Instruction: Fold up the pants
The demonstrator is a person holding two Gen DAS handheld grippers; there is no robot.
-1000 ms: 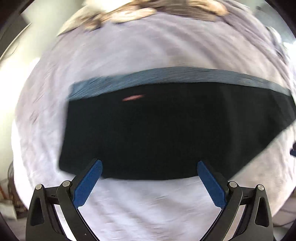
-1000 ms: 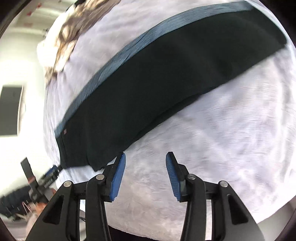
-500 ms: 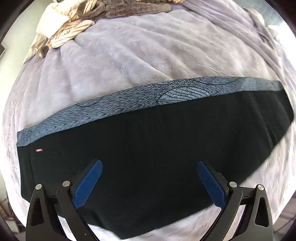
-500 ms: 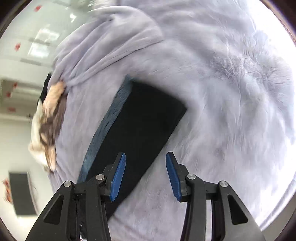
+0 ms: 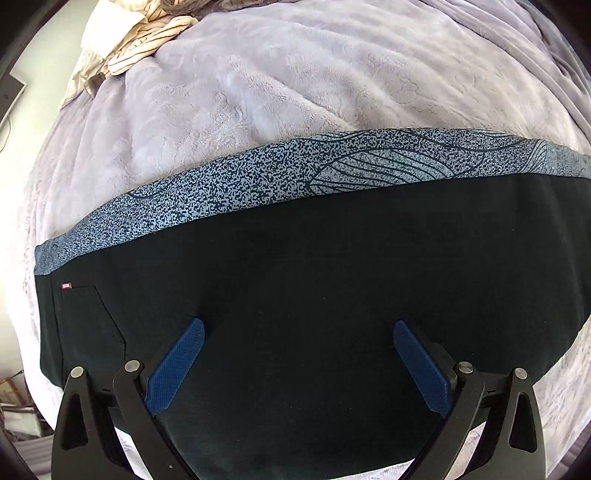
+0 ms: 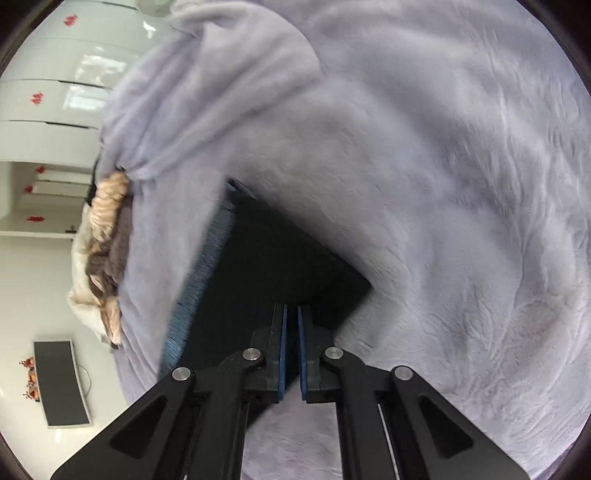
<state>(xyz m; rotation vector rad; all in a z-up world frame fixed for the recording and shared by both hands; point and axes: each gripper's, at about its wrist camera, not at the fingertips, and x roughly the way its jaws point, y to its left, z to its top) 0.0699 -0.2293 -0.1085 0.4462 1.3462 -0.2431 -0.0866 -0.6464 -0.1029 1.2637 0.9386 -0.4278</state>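
The black pants (image 5: 314,295) with a speckled blue side stripe (image 5: 258,188) lie flat and folded lengthwise on the lavender blanket (image 5: 295,81). My left gripper (image 5: 295,328) is wide open, its blue pads resting on the black fabric near the waist pocket end. In the right wrist view the leg end of the pants (image 6: 266,266) lies under my right gripper (image 6: 290,308), whose blue pads stand nearly together over the hem edge; whether fabric is pinched between them is not visible.
A crumpled beige and brown striped cloth (image 5: 140,33) lies at the far edge of the bed, also in the right wrist view (image 6: 107,236). White wardrobes (image 6: 48,103) and a dark screen (image 6: 61,382) stand beyond the bed.
My left gripper moved forward over the pants and settled on the fabric. My right gripper swung to the leg end, came down over the hem and closed from open to nearly shut.
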